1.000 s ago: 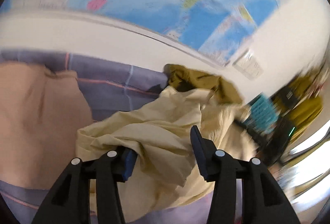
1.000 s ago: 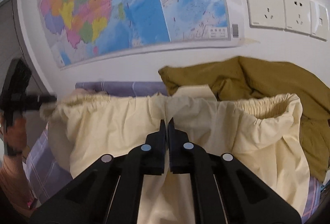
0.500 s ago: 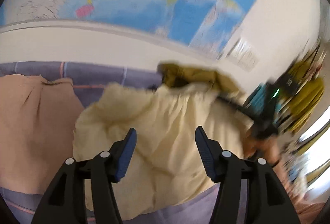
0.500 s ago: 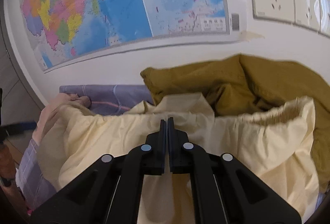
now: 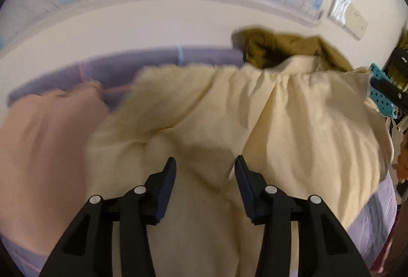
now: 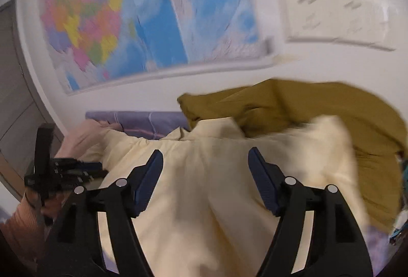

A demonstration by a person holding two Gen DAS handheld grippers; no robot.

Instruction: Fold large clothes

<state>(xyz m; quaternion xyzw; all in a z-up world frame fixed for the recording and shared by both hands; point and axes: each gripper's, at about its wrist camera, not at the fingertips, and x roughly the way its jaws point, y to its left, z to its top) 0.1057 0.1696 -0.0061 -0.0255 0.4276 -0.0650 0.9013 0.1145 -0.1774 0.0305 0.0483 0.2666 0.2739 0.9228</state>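
The cream garment [image 5: 293,124] is spread over the purple sheet [image 5: 204,56], filling both views. Only the left wrist cam really shows the pink cloth [image 5: 40,149] beside it; the right cam gets the olive garment [image 6: 318,108] heaped behind, under the wall map [image 6: 153,9] and sockets [image 6: 336,14]. Right gripper [image 6: 205,165] jaws just popped open, nothing pinched. Left gripper [image 5: 205,170] is also open, its jaws just narrowing, above the cloth.

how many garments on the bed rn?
3. Cream garment in the middle under both grippers, olive-brown garment behind it to the right by the wall, folded pink garment at left. More may be hidden underneath.
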